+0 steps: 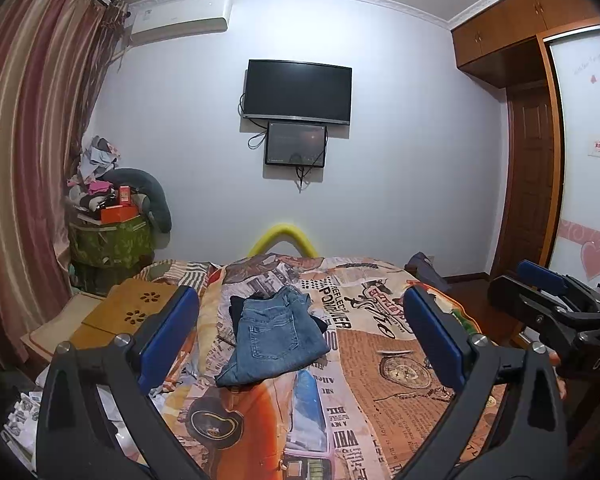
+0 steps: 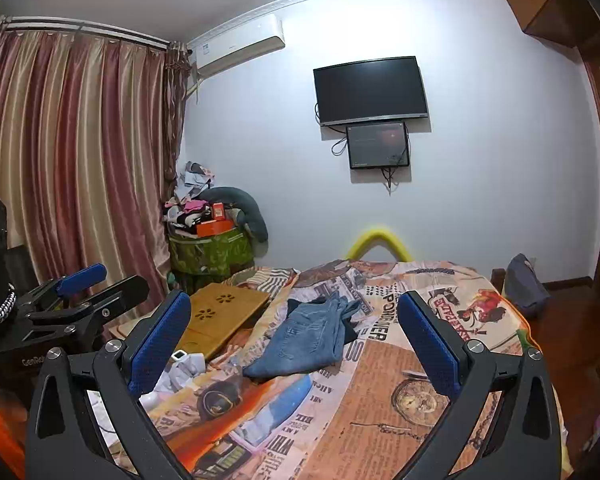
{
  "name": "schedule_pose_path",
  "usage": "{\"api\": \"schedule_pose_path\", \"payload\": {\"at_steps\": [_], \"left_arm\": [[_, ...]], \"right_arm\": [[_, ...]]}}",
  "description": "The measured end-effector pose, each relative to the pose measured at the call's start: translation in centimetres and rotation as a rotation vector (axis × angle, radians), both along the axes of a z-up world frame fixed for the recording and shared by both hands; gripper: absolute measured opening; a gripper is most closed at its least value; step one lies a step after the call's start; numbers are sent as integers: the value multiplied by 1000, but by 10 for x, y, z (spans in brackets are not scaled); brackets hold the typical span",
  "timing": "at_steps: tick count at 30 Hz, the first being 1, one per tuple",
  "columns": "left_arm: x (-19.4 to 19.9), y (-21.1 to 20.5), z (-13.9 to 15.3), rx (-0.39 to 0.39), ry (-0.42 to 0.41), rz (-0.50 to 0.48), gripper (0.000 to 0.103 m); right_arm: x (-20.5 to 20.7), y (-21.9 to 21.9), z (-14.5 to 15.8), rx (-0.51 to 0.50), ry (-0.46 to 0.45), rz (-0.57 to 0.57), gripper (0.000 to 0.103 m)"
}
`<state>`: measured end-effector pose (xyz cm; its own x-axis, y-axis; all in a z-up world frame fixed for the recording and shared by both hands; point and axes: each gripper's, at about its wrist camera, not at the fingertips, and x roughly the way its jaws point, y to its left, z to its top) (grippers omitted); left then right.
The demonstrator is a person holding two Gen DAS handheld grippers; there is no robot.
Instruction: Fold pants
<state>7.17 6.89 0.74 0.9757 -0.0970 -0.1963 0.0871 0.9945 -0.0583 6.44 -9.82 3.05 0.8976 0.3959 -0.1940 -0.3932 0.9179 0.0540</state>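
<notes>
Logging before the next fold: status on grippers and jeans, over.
Left gripper and right gripper both open, empty, held above the bed. Jeans folded on the printed bedspread, over a dark garment. Nothing blocking.

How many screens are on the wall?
2. A big dark screen hangs high on the wall, and a smaller screen sits right under it. None looks hidden.

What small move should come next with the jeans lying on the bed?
Probably lower both open grippers, left gripper and right gripper, toward the jeans. They lie bunched on the printed bedspread over a dark garment, ungripped, with both grippers held above them.
</notes>
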Motion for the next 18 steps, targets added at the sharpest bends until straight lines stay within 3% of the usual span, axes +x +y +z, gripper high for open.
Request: {"api": "schedule_pose_path", "payload": {"at_steps": [18], "left_arm": [[4, 2, 0, -18, 27, -16, 103]], "right_arm": [[1, 1, 0, 4, 9, -1, 102]]}}
